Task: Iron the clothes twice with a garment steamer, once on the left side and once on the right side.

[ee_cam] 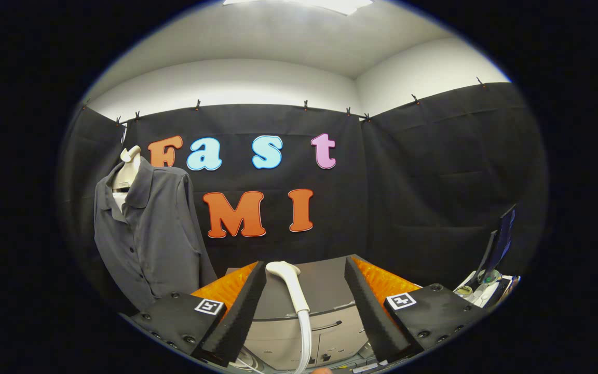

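Hanging on a pale mannequin torso [128,169] off to the left, beyond the left finger, is a dark grey, button-front collared shirt [146,234], its collar open and its sleeve falling down the side nearest the middle of the booth. The shirt stands against the black cloth wall [434,182], which is clipped along its top edge under a white wall and ceiling.

The gripper [305,306] points forward with its fingers [242,317] spread wide apart, gripping nothing. Between them, a little nearer the left finger but touching neither, rises the white plastic head of a garment steamer [289,283], a slim wand with a rounded, bent top. A white hose [305,337] runs down from the wand and passes out of sight at the bottom. The wand stands roughly upright, tilted slightly to the left.

Behind the steamer head, also framed by the fingers, is a grey box-like cabinet [325,306] with a flat top and what look like drawer or door fronts with thin handles below. Whether the steamer rests on it or merely stands in front of it cannot be told.

Far to the right, beyond the right finger and well apart from the shirt, a dark flat screen [501,239] leans upright above a small clutter of pale items [480,288] too small to identify
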